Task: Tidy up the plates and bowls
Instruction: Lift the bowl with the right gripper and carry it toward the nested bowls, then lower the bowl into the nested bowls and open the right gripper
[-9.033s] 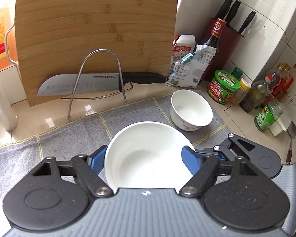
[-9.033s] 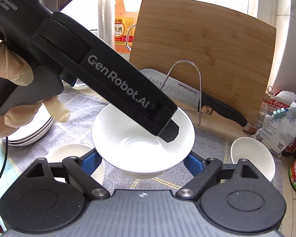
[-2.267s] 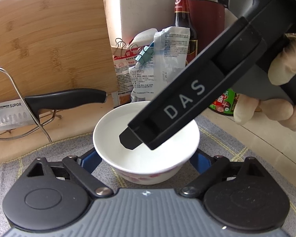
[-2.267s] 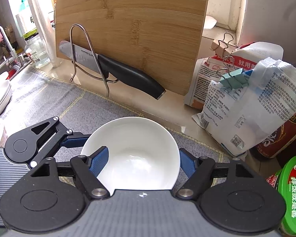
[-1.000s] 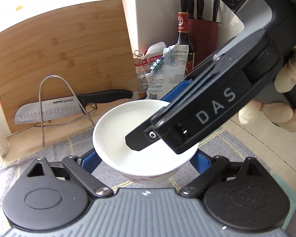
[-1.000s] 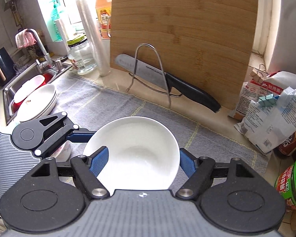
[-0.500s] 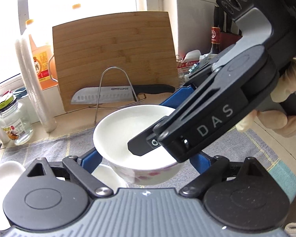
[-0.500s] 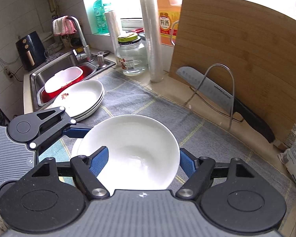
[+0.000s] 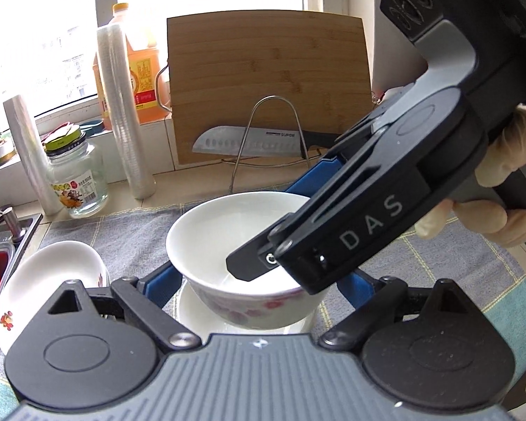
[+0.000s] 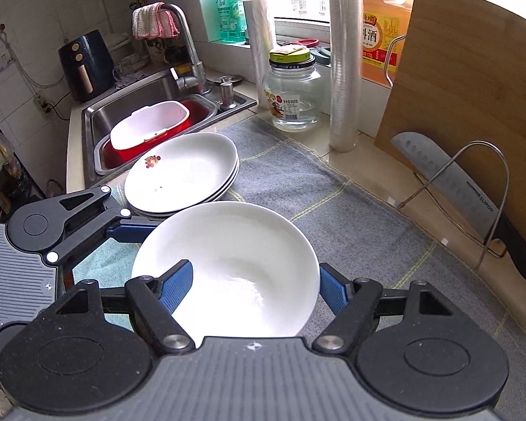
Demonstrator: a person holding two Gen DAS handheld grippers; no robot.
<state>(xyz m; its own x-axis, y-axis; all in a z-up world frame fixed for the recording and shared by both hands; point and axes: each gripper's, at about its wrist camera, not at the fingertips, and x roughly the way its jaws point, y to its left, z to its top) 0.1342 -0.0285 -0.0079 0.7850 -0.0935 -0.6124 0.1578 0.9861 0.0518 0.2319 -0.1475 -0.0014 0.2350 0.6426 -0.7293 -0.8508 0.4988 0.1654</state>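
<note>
Two grippers: left gripper (image 9: 252,280) and right gripper (image 10: 256,284) together clamp one bowl (image 9: 228,238).
Done: plates (image 10: 182,168) stacked.
Left: bowl unplaced above another bowl (image 9: 193,312).

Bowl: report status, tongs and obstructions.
Left tongs shut across bowl; right tongs shut on it. Bowl above second bowl. Plate stack alongside, nothing blocking.

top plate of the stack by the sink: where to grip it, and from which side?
Pinch the rim of the top plate on its right edge, coming in low over the grey cloth. It lies flat and looks too wide to span, but its flared rim seems to stand proud of the plate below, probably enough for a finger under it. The sink lies along the far side and the bowl crowds the near side.
</note>
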